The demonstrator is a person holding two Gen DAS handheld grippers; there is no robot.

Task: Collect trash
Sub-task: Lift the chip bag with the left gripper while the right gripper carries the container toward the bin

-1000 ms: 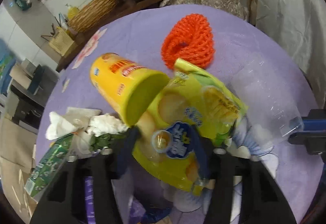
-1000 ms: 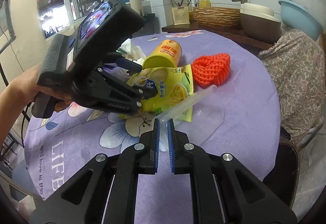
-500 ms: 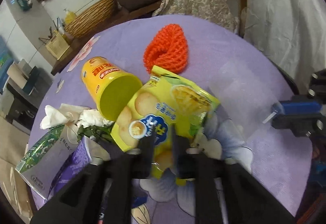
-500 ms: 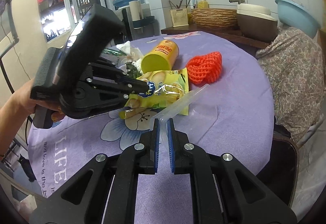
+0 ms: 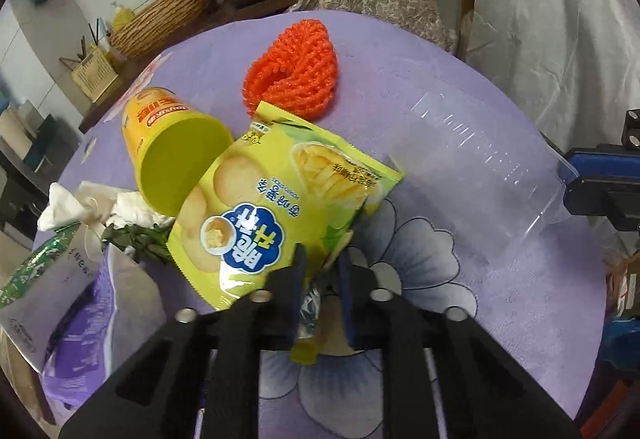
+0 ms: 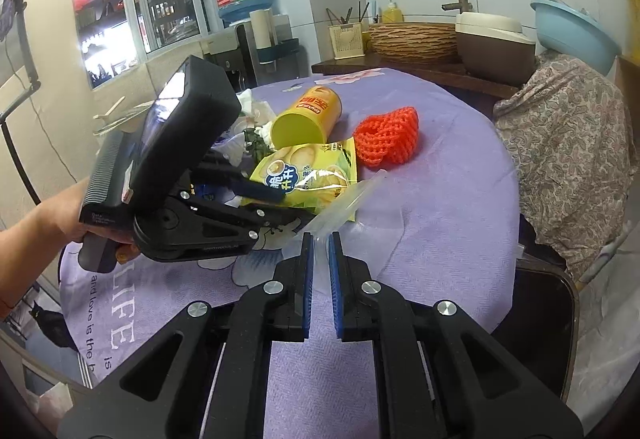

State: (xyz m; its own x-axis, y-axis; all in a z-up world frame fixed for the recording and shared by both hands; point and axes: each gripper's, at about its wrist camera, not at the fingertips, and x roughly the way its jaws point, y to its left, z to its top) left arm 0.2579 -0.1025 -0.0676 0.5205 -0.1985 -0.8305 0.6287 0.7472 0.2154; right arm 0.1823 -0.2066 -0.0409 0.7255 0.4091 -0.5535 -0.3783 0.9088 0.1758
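A yellow chip bag (image 5: pixel 280 199) (image 6: pixel 308 175) lies on the purple tablecloth (image 5: pixel 460 279). My left gripper (image 5: pixel 322 263) (image 6: pixel 280 205) points steeply down at the bag's near corner. Its jaws are closing, and the crumpled foil edge is pinched between them. My right gripper (image 6: pixel 318 239) (image 5: pixel 572 179) is shut on the edge of a clear plastic bag (image 6: pixel 348 199) (image 5: pixel 480 167) that spreads over the cloth beside the chip bag. A yellow snack can (image 5: pixel 168 143) (image 6: pixel 308 115) lies on its side behind the bag. An orange foam net (image 5: pixel 296 67) (image 6: pixel 388 137) lies farther back.
White tissues (image 5: pixel 68 203), green scraps, a green carton (image 5: pixel 32 271) and a purple wrapper (image 5: pixel 92 319) are heaped left of the chip bag. A cloth-covered chair (image 6: pixel 568 143) stands at the table's far right. A person's hand (image 6: pixel 52 223) holds the left gripper.
My left gripper pulled back from over the chip bag to its near corner, and its jaws narrowed onto the edge. The right gripper kept its hold on the clear bag.
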